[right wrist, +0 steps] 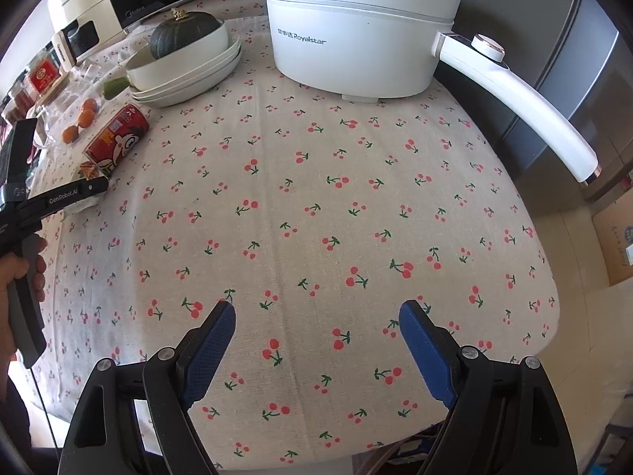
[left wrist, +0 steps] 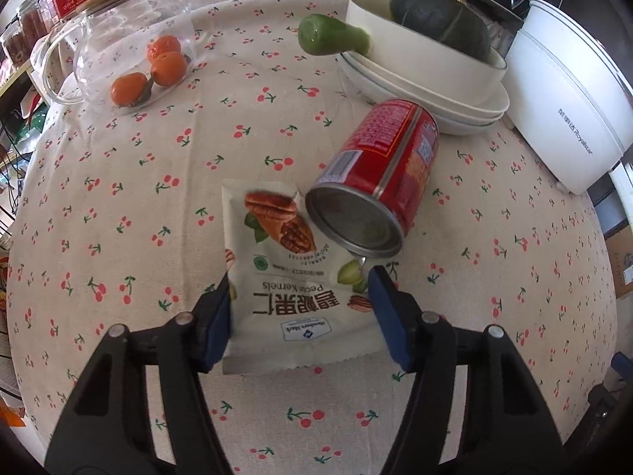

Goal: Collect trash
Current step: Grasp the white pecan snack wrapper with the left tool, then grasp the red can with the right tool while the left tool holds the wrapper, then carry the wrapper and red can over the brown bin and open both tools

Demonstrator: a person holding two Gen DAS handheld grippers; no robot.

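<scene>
Left gripper (left wrist: 302,308) half-closed, right gripper (right wrist: 316,332) wide.

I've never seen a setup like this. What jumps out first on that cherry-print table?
Nearest, the left tool straddles a white pecan kernel packet, with a red drink can lying on its side just beyond. Farther back, a dark green squash sits in stacked white dishes, and a big white electric pot stands at the table's far edge.

A: What crowds the cherry-print tabletop (right wrist: 316,206)?

B: A white Royalstar electric pot (right wrist: 356,39), a dark green squash (left wrist: 439,19) in stacked white dishes (left wrist: 427,87), and oranges (left wrist: 166,67) beside a glass jug (left wrist: 99,39).
</scene>
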